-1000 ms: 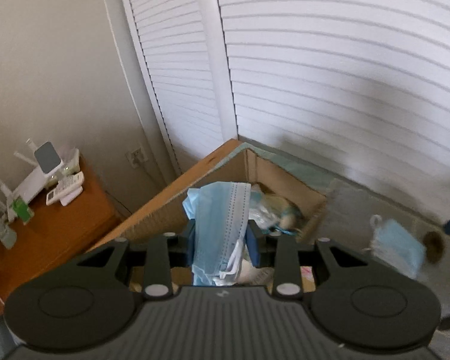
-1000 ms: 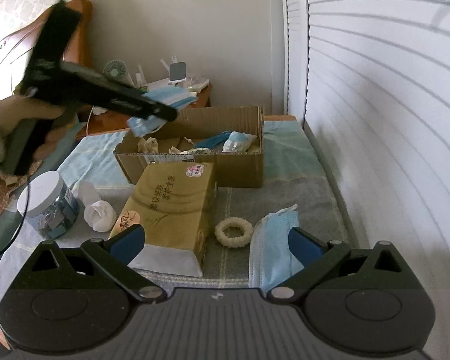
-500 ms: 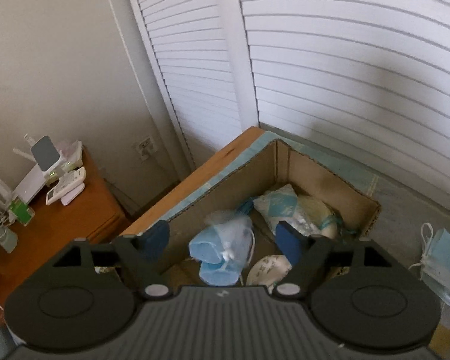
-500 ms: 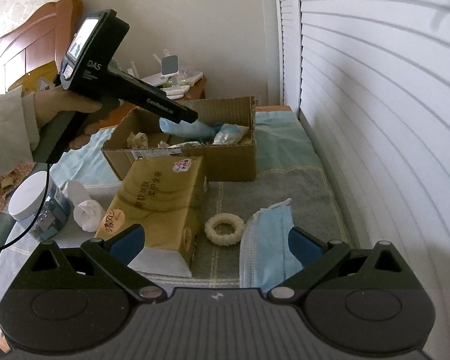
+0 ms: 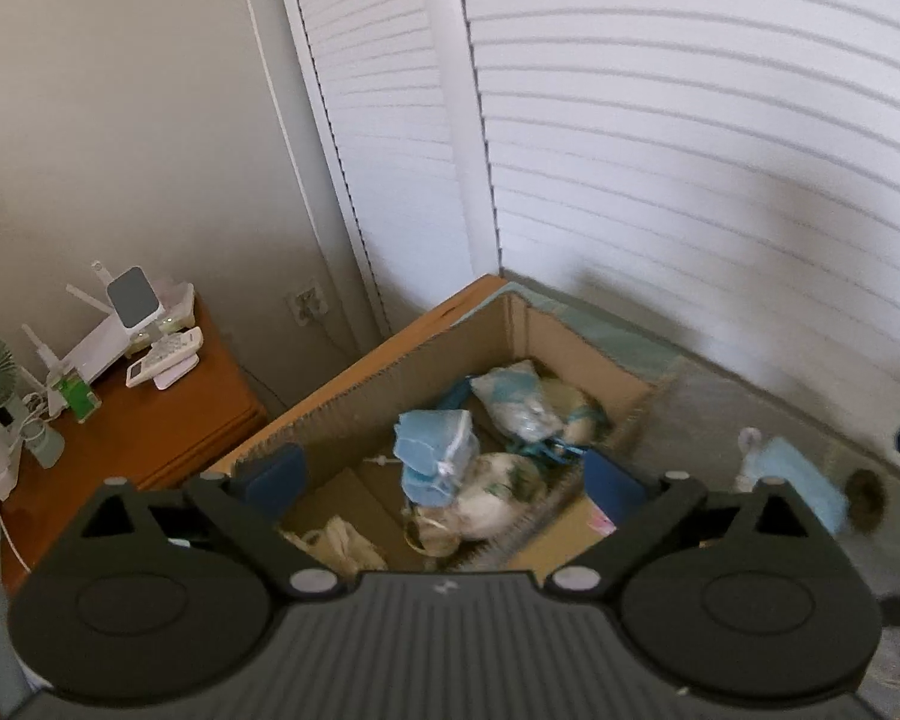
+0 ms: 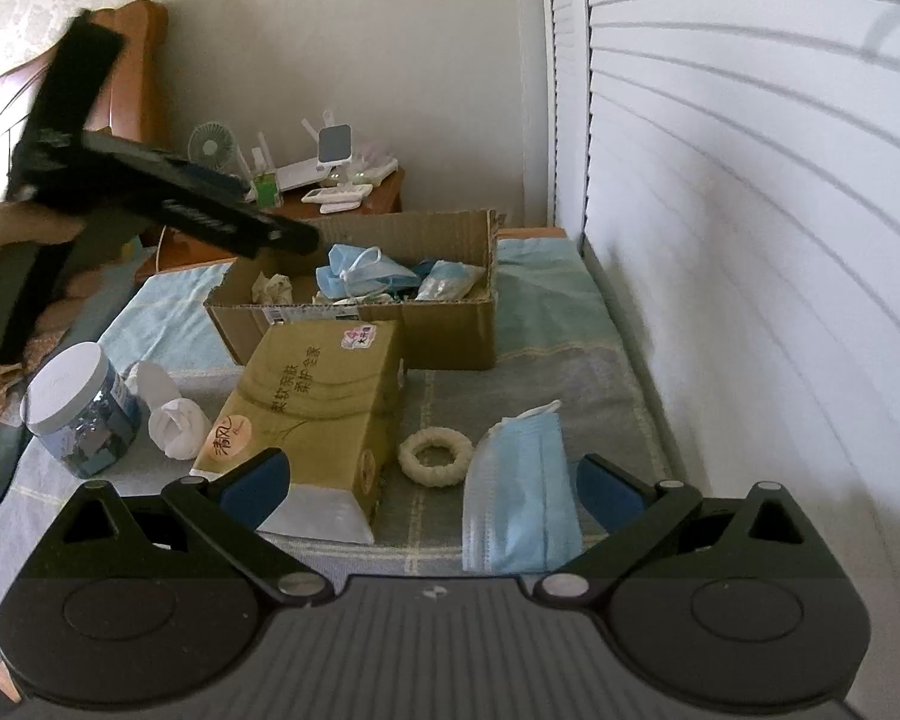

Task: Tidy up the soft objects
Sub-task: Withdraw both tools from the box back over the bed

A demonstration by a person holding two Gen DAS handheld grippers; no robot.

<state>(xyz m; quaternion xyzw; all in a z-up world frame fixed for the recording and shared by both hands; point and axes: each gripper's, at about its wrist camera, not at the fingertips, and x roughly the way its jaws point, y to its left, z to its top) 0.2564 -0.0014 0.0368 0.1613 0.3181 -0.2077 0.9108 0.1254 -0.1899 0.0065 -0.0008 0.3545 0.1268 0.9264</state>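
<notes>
Landmark: cardboard box [image 6: 390,312], open top, standing on the bed [image 6: 546,324] near the louvred doors.
In the box: a crumpled blue face mask [image 5: 435,462] lies on top of the pile, with a plastic-wrapped packet [image 5: 516,399] and other pale soft items beside it. This part looks done.
Outside the box, nearer the right wrist camera: a flat blue mask [image 6: 522,492], a cream ring scrunchie [image 6: 435,455] just beside it, a tissue pack [image 6: 324,402] touching the box front, a white soft bundle [image 6: 171,414], and a lidded jar [image 6: 75,414].
Left gripper [image 5: 444,471]: above the box, jaws spread wide, nothing between them.
Right gripper [image 6: 432,483]: low over the bed, jaws apart, empty, the flat mask lying just ahead between its fingers.
Progress: judged partway; several soft things remain on the bed.
Next likely: right gripper to take the flat mask. Thin cloth, so a pinch may catch the bed cover too.
</notes>
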